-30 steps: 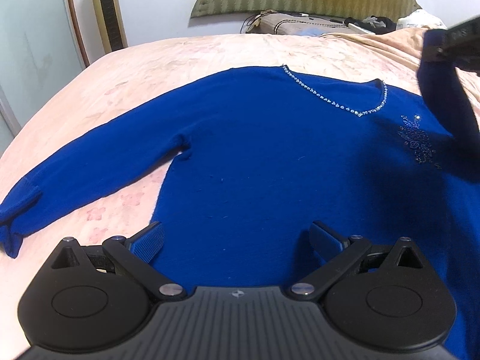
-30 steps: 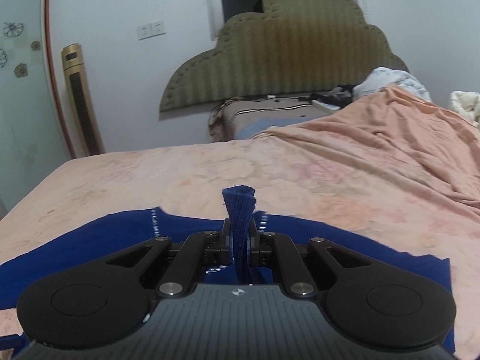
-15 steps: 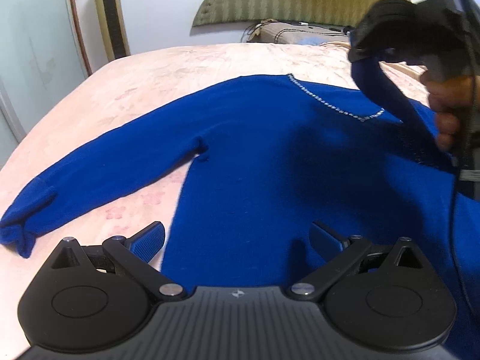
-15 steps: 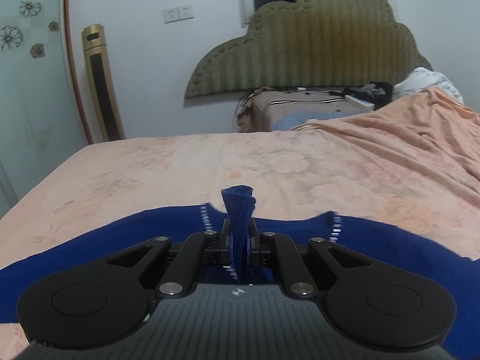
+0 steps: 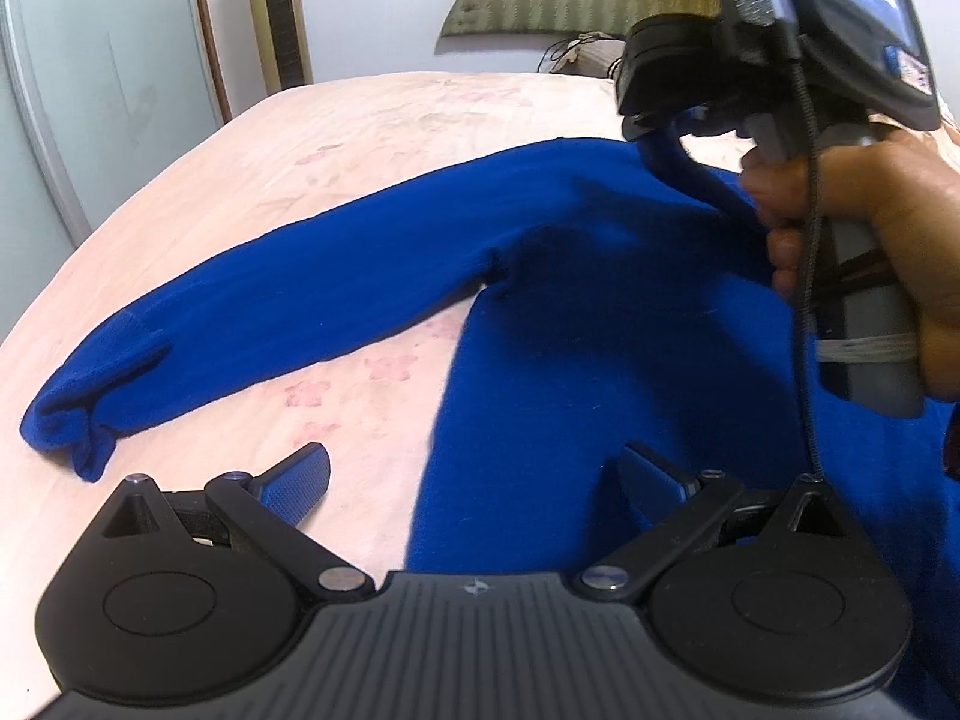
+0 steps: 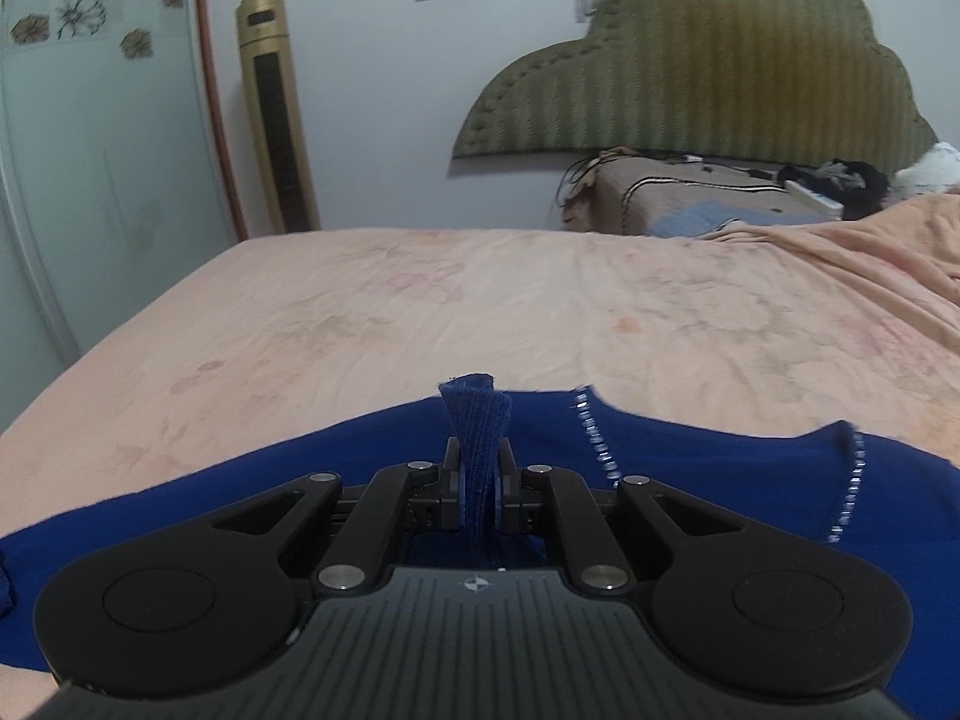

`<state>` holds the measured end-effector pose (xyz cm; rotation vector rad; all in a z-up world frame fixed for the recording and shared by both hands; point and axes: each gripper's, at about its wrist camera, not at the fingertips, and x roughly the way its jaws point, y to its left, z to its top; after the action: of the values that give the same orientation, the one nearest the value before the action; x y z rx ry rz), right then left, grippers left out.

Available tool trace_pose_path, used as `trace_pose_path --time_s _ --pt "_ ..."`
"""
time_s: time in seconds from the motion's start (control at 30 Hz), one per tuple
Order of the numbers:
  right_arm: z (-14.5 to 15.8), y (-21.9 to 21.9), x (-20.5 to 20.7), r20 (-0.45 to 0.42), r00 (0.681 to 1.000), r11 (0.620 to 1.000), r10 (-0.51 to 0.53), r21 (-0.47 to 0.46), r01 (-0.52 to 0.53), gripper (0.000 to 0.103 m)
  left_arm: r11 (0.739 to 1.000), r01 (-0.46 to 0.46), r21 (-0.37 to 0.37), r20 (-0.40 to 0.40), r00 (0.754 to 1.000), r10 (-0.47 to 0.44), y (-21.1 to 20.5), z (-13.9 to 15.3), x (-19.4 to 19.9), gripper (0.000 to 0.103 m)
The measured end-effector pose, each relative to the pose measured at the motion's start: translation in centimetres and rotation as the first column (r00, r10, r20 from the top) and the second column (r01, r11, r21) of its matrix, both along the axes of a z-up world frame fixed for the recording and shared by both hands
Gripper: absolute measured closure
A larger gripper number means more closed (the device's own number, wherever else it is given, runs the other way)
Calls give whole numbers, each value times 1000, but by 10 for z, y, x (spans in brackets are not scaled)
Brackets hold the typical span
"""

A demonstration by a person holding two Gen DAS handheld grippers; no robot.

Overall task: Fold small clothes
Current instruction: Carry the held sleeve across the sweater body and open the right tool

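A royal-blue sweater (image 5: 576, 312) lies flat on the pink bedsheet (image 5: 384, 138), its left sleeve (image 5: 198, 354) stretched out toward the bed's left side. My left gripper (image 5: 474, 483) hovers open over the sweater's lower left edge, nothing between its fingers. My right gripper (image 6: 478, 480) is shut on the cuff of the other sleeve (image 6: 474, 420), which stands up between its pads. In the left wrist view a hand (image 5: 864, 228) carries that gripper over the sweater's chest, the sleeve (image 5: 690, 174) trailing below it. The beaded neckline (image 6: 594, 444) shows just beyond.
The bed runs back to an olive padded headboard (image 6: 708, 72). A pillow and cluttered items (image 6: 708, 192) sit at its head, with a rumpled peach blanket (image 6: 852, 252) at right. A gold tower fan (image 6: 276, 120) and a glass door (image 6: 90, 150) stand at left.
The right gripper has carried the sleeve cuff leftward across the sweater's chest, now covering the neckline in the left wrist view. The left gripper drifted slightly left, still open.
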<state>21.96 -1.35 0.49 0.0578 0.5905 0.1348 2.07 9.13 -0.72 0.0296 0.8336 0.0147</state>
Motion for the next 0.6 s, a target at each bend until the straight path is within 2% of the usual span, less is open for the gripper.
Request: trace_pose_path --time_s 0.17,0.23,0.3,0.37,0.53,0.6 --pt "-7 12 6 -26 999 1000 23 16 -23 89 1000 -1 8 2 1000 1 0 1 -1 0" --pt "-12 16 10 -43 998 999 47 10 -46 85 1000 -2 13 6 1000 2 0 2 -5 0" --pt "-17 18 13 -75 996 999 50 2 -50 67 1000 -3 20 7 1000 3 0 3 -5 0" --pt "-19 14 11 -100 992 996 77 45 -72 56 1000 -7 29 6 1000 7 0 3 -6 0" --pt "-4 -10 -14 -60 994 992 92 97 -86 53 999 -32 23 3 999 32 7 4 -5 0" --pt "-5 -18 -19 -80 993 990 92 113 -83 52 999 -43 14 -7 999 43 7 4 -2 0"
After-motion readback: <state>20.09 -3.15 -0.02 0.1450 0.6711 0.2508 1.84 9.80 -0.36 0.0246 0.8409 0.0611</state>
